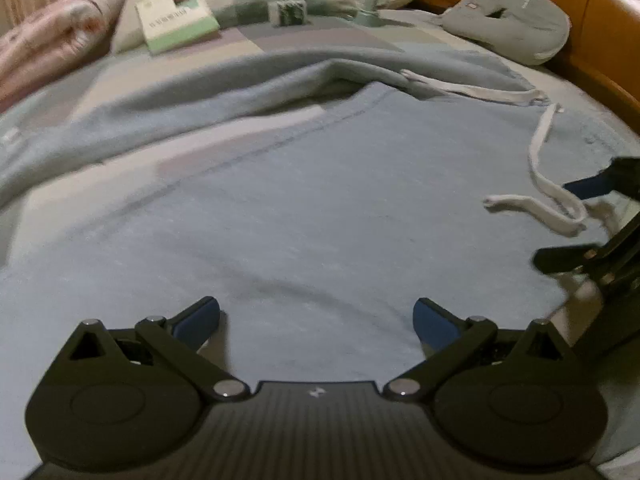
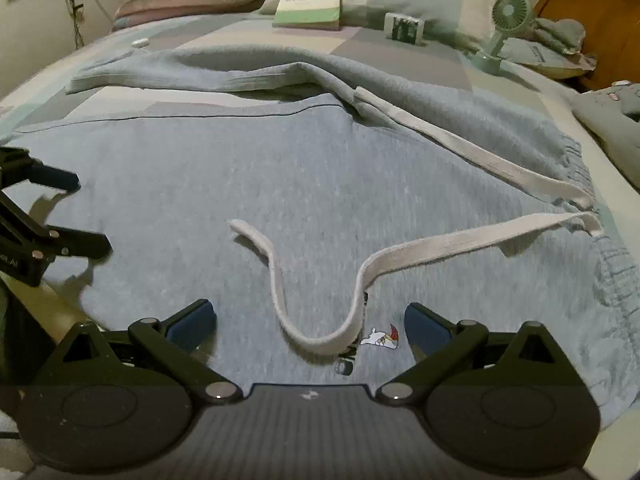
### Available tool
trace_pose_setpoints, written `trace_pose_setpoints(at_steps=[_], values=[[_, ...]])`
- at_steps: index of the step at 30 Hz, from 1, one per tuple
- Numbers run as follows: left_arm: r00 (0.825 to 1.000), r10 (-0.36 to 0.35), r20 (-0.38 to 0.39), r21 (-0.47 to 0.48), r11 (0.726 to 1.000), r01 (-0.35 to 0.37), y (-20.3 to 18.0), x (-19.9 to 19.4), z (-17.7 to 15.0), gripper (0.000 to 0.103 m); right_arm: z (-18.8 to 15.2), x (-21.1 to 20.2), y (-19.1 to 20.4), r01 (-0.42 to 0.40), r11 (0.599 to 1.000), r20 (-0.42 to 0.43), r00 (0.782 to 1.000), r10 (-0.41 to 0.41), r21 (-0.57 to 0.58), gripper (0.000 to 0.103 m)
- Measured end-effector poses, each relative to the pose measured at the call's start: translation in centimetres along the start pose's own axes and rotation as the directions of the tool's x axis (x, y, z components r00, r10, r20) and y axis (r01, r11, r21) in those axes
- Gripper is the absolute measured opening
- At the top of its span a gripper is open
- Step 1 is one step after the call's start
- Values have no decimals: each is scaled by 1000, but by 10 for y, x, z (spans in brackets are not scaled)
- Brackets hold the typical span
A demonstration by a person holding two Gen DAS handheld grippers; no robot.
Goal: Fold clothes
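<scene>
pale blue fleece sweatpants (image 2: 280, 184) spread flat on patchwork bed sheet (image 1: 312, 38), waistband at right. left gripper (image 1: 316, 320) and right gripper (image 2: 310, 322) both held with jaws wide apart, nothing clamped, low over near edge. risk judged: loose white flat drawstring (image 2: 400, 260) caught in fold or snagged by right jaws. small cartoon print (image 2: 380, 338) seen in right view only; grey neck pillow (image 1: 516, 20) seen clearly in left view only.

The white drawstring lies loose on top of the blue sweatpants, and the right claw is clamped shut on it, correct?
Not quite. The white drawstring does lie loose on the blue sweatpants, but the right claw is open, not clamped on it. The right wrist view shows its two fingers spread wide, with the string's loop lying between them untouched.
</scene>
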State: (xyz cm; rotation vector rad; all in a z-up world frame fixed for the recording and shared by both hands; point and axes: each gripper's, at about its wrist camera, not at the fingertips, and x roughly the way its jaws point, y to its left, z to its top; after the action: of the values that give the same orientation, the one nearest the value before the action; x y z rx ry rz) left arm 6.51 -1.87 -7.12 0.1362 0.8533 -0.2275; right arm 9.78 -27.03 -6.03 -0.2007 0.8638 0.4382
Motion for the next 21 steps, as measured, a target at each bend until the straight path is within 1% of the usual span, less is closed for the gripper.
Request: trace_pose_setpoints(at_steps=[2, 4, 7, 9, 12, 16, 21], values=[[999, 22, 29, -5, 1000, -22, 8, -4, 5, 102, 12, -4, 0, -16, 1000, 35, 999, 16, 5, 103], [998, 34, 50, -34, 999, -32, 17, -3, 13, 102, 29, -4, 2, -36, 999, 65, 997, 36, 0, 103], [994, 97, 44, -59, 994, -95, 28, 4, 19, 102, 59, 7, 5, -85, 996, 105, 991, 86, -19, 103], [992, 120, 42, -71, 991, -117, 35, 7, 19, 102, 78, 22, 5, -123, 992, 114, 986, 124, -14, 103], [993, 106, 46, -81, 992, -102, 45, 13, 17, 102, 101, 52, 2, -152, 988, 106, 983, 151, 3, 103], [990, 139, 31, -76, 988, -137, 54, 22, 15, 102, 117, 98, -2, -177, 983, 54, 983, 174, 48, 103], [992, 124, 23, -138, 983, -119, 80, 37, 19, 103, 131, 122, 0, -155, 988, 52, 987, 154, 27, 103]])
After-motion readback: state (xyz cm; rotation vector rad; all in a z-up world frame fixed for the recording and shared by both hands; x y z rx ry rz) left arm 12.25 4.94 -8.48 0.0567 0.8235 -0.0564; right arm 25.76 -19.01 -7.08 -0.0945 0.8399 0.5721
